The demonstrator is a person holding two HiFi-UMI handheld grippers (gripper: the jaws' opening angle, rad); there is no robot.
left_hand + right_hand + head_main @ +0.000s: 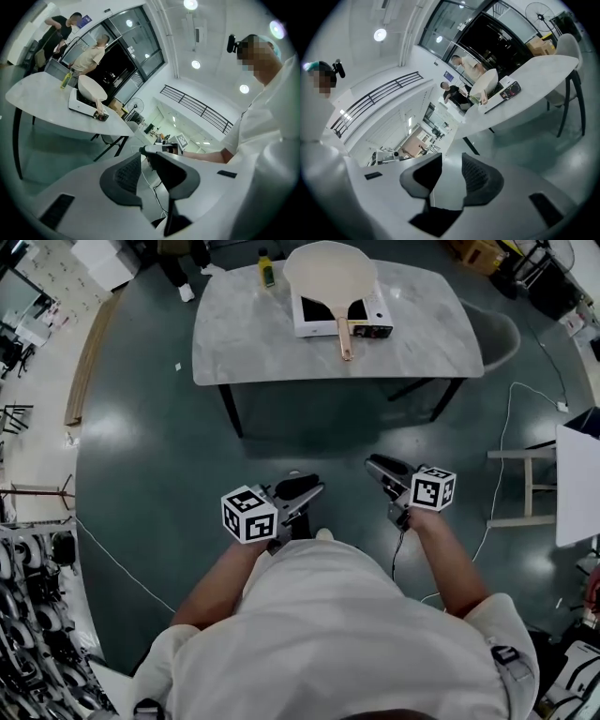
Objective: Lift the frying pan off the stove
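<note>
Head view: approach step, left gripper [305,489] and right gripper [379,468] fingers parted, empty; frying pan [330,273] on stove [375,319] well ahead; I must reach its handle [344,339].

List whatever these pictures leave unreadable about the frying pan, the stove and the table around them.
Head view: the pale round frying pan covers most of the flat white stove, hiding its cooking surface.
All views: the stove's control panel is too small to read.
Left gripper view: the pan's own wall hides its inside.
Head view: the small dark yellow-topped bottle is too small to identify.
</note>
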